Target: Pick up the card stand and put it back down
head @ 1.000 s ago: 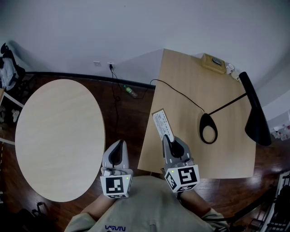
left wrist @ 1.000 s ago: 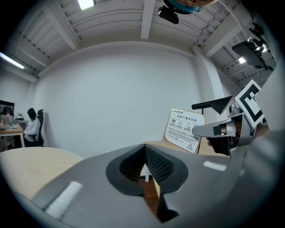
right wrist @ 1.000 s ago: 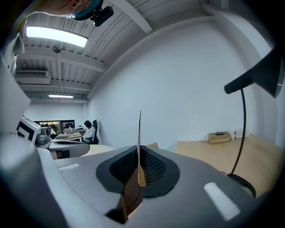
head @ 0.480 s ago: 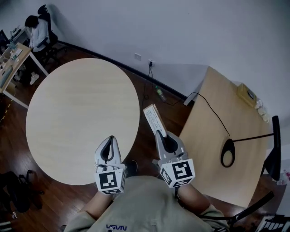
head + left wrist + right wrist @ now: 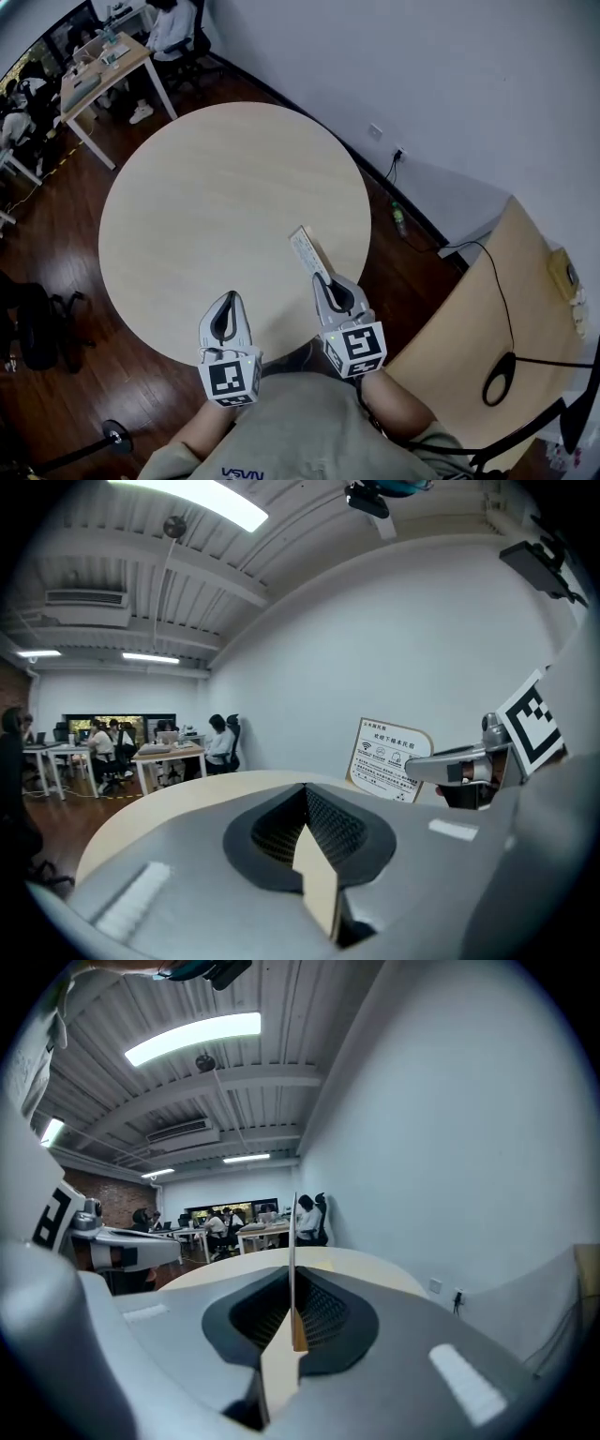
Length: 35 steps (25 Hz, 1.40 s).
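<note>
Round counter (image 5: 206, 206) is sitting below while the right gripper (image 5: 325, 279) is holding the card stand (image 5: 307, 251) up over the near rim, fingers clamping it edge-on, left gripper (image 5: 228, 300) hanging shut and empty, so I'm guessing a tilted set-down is risking a topple.

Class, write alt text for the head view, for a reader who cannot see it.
Seen from above, the right gripper holds a white card stand above the near side of a round, pale wooden table. The left gripper is beside it, shut and empty. A rectangular desk stands at the right.
</note>
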{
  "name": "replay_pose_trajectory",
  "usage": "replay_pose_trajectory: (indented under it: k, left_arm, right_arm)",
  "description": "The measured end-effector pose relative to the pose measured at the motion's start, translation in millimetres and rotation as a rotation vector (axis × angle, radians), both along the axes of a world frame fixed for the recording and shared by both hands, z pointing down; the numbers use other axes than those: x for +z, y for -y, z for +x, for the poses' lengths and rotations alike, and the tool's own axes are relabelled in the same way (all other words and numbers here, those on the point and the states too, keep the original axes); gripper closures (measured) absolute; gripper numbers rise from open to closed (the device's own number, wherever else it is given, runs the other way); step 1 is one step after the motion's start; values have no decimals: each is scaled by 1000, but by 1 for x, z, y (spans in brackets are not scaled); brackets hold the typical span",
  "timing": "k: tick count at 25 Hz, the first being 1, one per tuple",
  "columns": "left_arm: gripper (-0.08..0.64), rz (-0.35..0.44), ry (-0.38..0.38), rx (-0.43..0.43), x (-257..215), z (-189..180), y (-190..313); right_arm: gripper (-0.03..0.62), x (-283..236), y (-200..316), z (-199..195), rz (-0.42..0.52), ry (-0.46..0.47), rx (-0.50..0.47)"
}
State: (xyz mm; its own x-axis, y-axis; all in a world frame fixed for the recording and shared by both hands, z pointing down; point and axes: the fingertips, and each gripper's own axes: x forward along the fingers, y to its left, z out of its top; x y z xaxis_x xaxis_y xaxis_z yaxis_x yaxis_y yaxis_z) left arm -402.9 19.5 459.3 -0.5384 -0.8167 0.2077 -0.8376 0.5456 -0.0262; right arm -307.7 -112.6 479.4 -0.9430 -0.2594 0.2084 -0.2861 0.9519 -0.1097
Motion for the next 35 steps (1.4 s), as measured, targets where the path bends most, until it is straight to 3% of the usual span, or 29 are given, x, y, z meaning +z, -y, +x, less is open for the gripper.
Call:
replay_pose_trajectory:
  k: [4, 10, 18, 26, 30, 35]
  left_arm:
    - [552, -27, -10, -77, 27, -22, -26]
    - [552, -63, -60, -140, 62, -42, -53]
    - [552, -71, -74, -149, 66, -53, -65]
    - [552, -68, -81, -120, 68, -57, -55]
    - [552, -62, -90, -99, 66, -57, -47]
    - [552, -16, -91, -37, 56, -56, -26]
  right_arm:
    - [577, 36, -14, -41, -2, -41, -92]
    - [577, 105, -30, -72, -19, -146, -155]
    - [577, 172, -39, -93, -51, -264, -197]
    - [572, 189, -43, -98, -68, -299, -236]
    - [505, 193, -47, -89, -91, -335, -283]
    - [494, 167, -40, -61, -95, -317, -235]
